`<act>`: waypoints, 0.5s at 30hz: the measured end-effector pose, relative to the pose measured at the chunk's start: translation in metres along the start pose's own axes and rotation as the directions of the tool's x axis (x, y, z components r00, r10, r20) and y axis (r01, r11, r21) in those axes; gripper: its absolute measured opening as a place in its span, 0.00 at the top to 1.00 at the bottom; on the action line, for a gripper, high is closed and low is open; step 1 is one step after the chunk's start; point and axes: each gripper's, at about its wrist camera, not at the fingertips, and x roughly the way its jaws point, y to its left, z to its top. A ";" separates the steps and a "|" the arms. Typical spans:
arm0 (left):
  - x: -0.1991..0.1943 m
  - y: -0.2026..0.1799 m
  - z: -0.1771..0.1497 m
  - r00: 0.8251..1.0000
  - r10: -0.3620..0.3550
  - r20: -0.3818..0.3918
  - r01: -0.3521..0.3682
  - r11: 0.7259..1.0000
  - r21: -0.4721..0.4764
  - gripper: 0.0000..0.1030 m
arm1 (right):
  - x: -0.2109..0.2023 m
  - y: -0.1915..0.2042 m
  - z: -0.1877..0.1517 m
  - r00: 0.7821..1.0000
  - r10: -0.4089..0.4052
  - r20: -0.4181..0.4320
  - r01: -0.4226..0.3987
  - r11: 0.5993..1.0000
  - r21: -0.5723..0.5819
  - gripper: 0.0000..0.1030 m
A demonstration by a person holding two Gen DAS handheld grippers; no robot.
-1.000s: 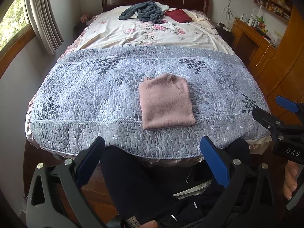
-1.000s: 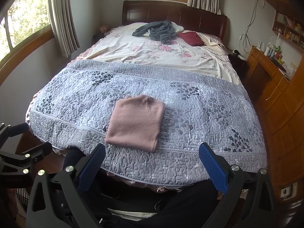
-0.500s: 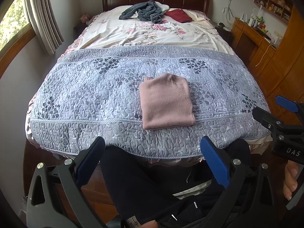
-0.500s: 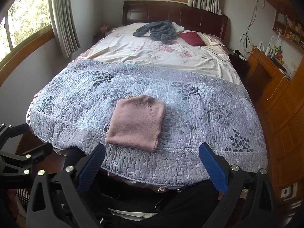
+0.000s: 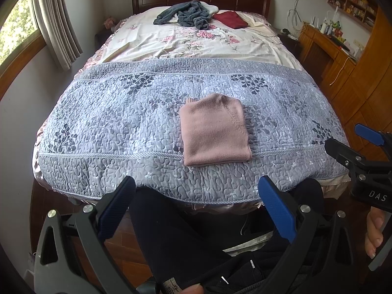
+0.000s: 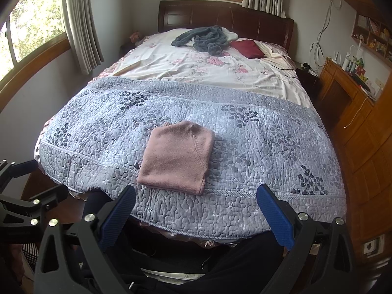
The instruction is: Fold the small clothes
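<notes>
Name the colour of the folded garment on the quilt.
Dusty pink folded garment, clearest in the left wrist view.

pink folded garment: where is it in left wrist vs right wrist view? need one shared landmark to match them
Left wrist: the pink folded garment sits just right of picture centre, on the grey quilt near the bed's foot edge.
Right wrist: the same garment lies left of centre, its near edge close to the quilt's corded seam.
Shared landmark: the dark red cushion by the headboard, beside the crumpled grey-blue clothing.
</notes>
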 end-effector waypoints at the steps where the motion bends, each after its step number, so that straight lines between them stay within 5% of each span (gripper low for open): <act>1: 0.000 0.000 0.000 1.000 0.000 -0.001 0.000 1.000 -0.001 0.03 | 0.000 0.002 0.000 1.000 0.001 0.000 -0.001 1.000 0.000 0.04; 15: 0.001 -0.001 -0.003 1.000 0.005 -0.003 -0.005 1.000 0.005 0.03 | 0.002 0.008 0.000 1.000 0.025 -0.002 -0.025 1.000 -0.004 0.04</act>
